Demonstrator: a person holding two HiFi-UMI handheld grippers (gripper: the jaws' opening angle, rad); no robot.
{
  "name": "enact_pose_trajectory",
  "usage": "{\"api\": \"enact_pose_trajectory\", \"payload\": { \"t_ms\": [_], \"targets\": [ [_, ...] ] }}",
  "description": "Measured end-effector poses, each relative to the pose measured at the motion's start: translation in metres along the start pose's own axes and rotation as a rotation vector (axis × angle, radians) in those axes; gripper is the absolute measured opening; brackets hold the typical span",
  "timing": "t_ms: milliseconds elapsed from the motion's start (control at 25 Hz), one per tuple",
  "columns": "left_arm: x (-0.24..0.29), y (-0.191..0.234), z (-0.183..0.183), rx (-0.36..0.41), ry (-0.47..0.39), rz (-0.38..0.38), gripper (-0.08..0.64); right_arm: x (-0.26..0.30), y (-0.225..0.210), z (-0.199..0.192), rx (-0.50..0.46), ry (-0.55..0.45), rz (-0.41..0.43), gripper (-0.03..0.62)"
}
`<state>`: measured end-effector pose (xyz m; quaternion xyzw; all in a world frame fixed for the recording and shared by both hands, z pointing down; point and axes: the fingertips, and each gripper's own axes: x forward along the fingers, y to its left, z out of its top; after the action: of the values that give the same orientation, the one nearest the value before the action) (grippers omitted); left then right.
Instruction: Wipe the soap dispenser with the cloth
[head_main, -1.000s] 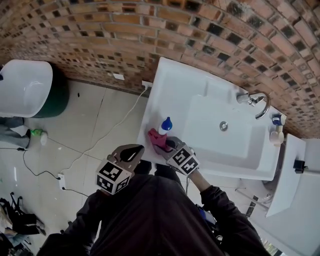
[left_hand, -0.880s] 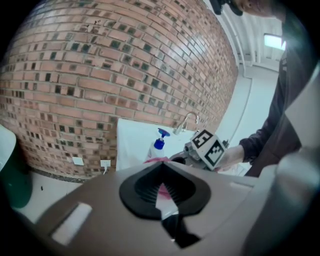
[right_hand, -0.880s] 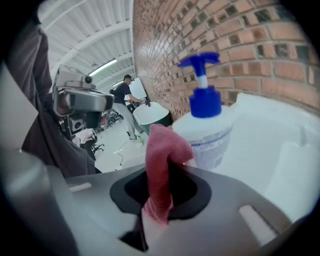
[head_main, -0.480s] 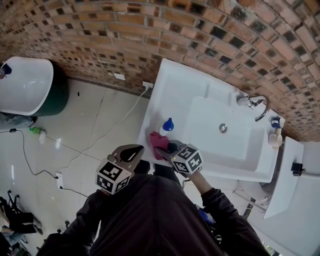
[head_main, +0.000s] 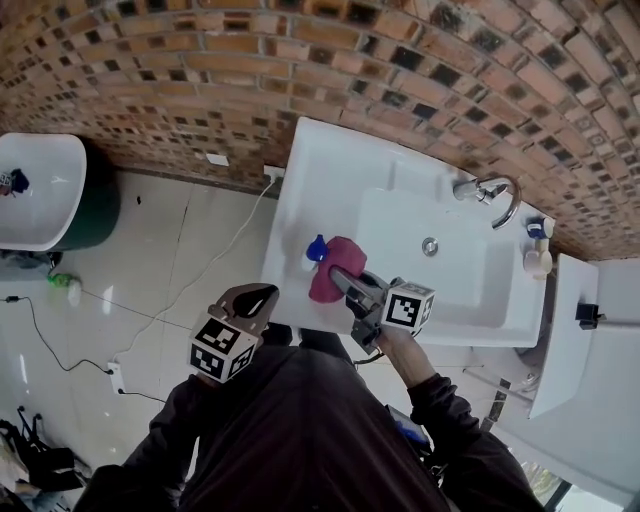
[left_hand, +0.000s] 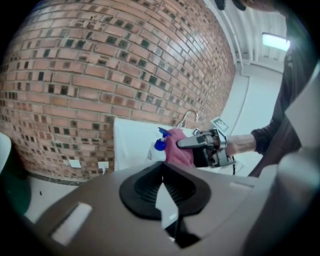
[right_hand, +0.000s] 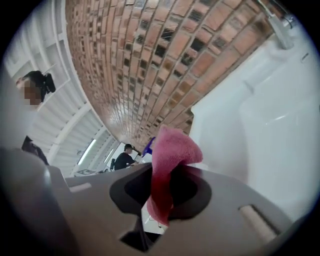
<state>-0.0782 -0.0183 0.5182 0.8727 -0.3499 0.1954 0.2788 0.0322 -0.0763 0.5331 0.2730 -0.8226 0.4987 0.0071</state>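
Right hand-held gripper (head_main: 340, 277) clamped on cloth (head_main: 335, 255): soft, limp, folds over. Cloth against dispenser (head_main: 315, 249) on sink (head_main: 330, 170) left rim. Dispenser likely light, tippy, slick; steady by body. Left hand-held gripper (head_main: 258, 297) closed, empty.

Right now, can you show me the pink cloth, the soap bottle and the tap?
pink cloth (head_main: 322, 283), head view, on its lower left fold.
soap bottle (head_main: 316, 248), head view, on its blue pump top.
tap (head_main: 478, 188), head view, on its shiny base end.
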Motion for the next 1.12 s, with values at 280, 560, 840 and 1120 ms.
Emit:
{"api": "enact_pose_trajectory", "payload": {
  "t_ms": [280, 560, 840, 1120],
  "targets": [
    [0.02, 0.015, -0.004, 0.028, 0.089, 0.047, 0.013, 0.036, -0.059, -0.036, 0.133, 0.135, -0.132, 0.067],
    [0.059, 0.011, 0.004, 0.118, 0.159, 0.02, 0.203, 0.033, -0.068, -0.031, -0.154, 0.28, -0.208, 0.067],
    [0.096, 0.002, 0.005, 0.212, 0.224, -0.016, 0.255, 0.028, -0.002, 0.018, -0.99, 0.539, -0.057, 0.067],
    [0.105, -0.002, 0.007, 0.242, 0.269, -0.028, 0.256, 0.047, -0.041, 0.004, -1.422, 0.9, -0.065, 0.067]
  ]
}}
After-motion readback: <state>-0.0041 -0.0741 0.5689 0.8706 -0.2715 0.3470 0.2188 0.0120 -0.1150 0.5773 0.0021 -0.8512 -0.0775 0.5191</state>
